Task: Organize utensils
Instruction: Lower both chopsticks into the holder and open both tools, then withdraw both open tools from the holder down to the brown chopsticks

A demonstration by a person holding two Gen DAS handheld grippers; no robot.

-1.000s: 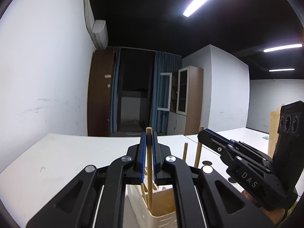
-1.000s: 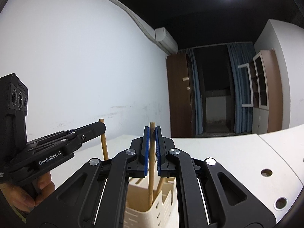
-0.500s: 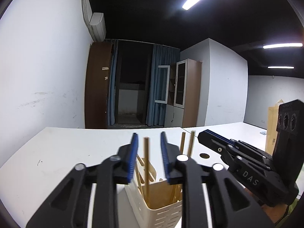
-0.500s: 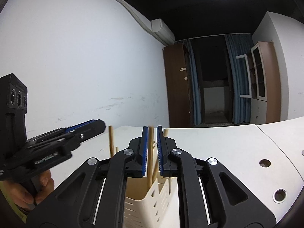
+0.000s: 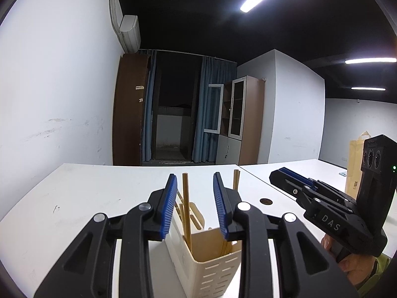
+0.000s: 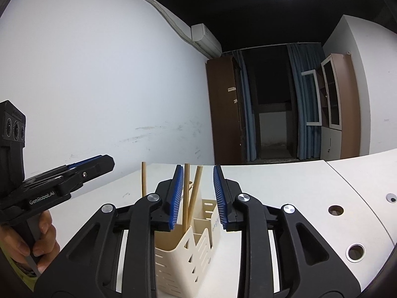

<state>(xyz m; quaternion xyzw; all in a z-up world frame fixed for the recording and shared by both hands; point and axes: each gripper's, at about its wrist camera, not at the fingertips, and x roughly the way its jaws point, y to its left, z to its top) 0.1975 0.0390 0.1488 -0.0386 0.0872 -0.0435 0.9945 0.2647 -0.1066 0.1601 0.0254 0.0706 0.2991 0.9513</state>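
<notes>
A cream slotted utensil holder (image 5: 213, 268) stands on the white table (image 5: 86, 198), just under both grippers. My left gripper (image 5: 194, 176) has its jaws opening. A wooden chopstick (image 5: 185, 198) stands upright in the holder between the blue pads, free of both. My right gripper (image 6: 197, 168) is opening too. Two chopsticks (image 6: 186, 188) lean in the holder (image 6: 178, 260) between its pads, ungripped. A third chopstick (image 6: 144, 178) stands further left. Each gripper shows in the other's view, the right gripper (image 5: 282, 173) to the right and the left gripper (image 6: 106, 161) to the left.
A person's hand (image 6: 42, 243) holds the left gripper's handle. The table has round cable holes (image 6: 335, 209) on the right. A brown paper bag (image 5: 356, 164) stands at the far right. A white wall runs along the table's left side.
Both grippers were shut on a chopstick one second ago and have since opened. The released chopsticks have dropped lower into the holder.
</notes>
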